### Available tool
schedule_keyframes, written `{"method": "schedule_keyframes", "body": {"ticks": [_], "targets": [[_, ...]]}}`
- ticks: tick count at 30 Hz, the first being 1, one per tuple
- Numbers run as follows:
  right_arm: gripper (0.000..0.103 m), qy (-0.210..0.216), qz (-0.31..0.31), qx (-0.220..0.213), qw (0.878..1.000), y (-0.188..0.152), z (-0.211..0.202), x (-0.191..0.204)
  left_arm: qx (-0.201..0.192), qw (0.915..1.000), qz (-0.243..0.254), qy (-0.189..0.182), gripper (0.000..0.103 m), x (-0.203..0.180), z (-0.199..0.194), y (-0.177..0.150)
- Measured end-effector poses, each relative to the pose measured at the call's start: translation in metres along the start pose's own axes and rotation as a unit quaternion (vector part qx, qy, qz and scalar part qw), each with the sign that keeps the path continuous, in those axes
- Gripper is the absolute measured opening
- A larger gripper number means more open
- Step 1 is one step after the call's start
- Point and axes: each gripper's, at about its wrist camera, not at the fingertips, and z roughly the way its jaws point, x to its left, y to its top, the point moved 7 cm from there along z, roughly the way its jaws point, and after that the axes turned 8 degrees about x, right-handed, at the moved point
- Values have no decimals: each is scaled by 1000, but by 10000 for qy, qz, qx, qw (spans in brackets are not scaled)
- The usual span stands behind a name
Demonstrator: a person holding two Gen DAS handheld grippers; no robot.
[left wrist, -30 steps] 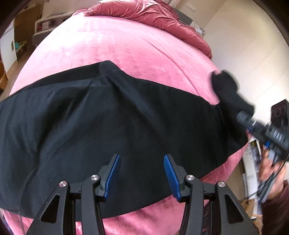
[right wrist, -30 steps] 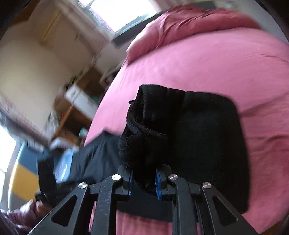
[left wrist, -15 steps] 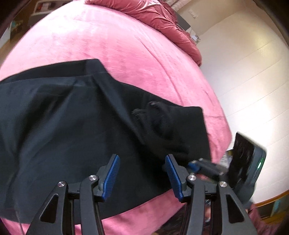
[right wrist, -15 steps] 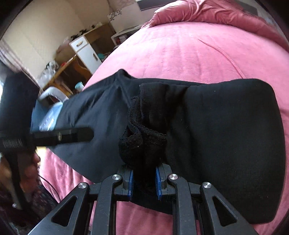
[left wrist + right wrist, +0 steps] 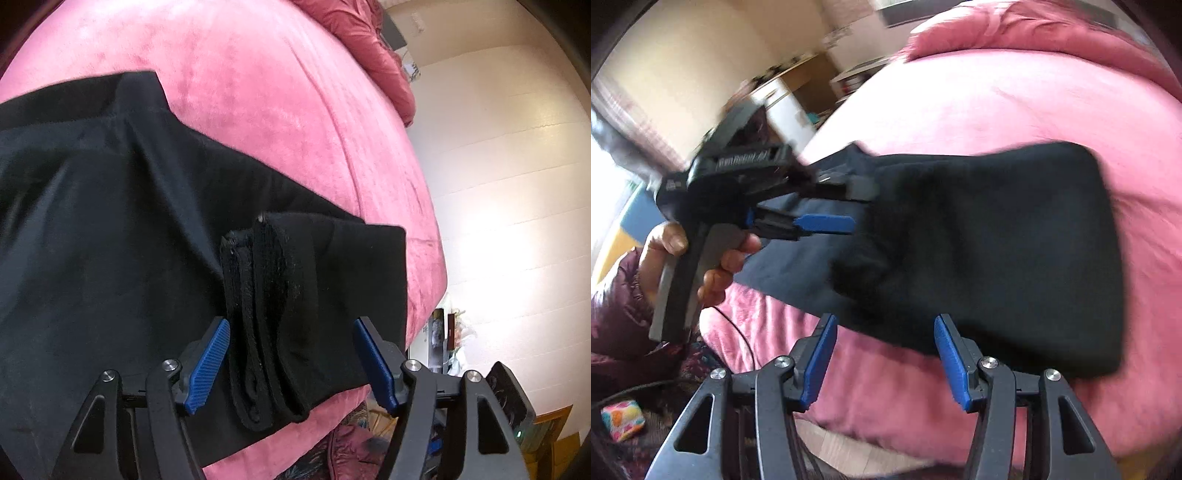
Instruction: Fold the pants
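Released by the right tongs [image 5: 884, 356], pants [image 5: 147, 240] lie folded; both tongs [image 5: 291, 363] apart.

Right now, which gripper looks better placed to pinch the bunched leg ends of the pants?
Left, I'd judge. The left gripper is open with the cuffs lying between its fingers. The right gripper is open over the pants' near edge, off the cuffs.

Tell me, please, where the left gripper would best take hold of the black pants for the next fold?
Probably the bunched cuff end lying on top of the pants. It sits between the open fingers of the left gripper, its thick ridges running along them, so come straight forward from the near bed edge and close.
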Motion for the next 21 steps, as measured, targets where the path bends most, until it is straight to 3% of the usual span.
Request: {"method": "schedule_keyframes", "body": {"ticks": [5, 7, 11, 17, 20, 21], "targets": [[56, -517, 931, -255, 9940, -36, -47, -61, 88, 9999, -29, 135, 64, 0, 16, 0], [56, -877, 1241, -207, 9882, -53, -58, -85, 89, 9997, -57, 213, 40, 4, 20, -1], [56, -1304, 1782, -133, 9752, -67, -54, -121, -16, 9996, -61, 285, 13, -1, 23, 1], [56, -1343, 1805, -165, 9742, -55, -37, -128, -509, 9979, 343, -216, 12, -38, -13, 4], [55, -1556, 1706, -250, 9726, -46, -28, -127, -709, 9952, 585, -348, 11, -58, -29, 7], [48, -1603, 1691, -312, 9720, -42, -27, -127, -776, 9942, 663, -337, 11, -62, -36, 6]]}}
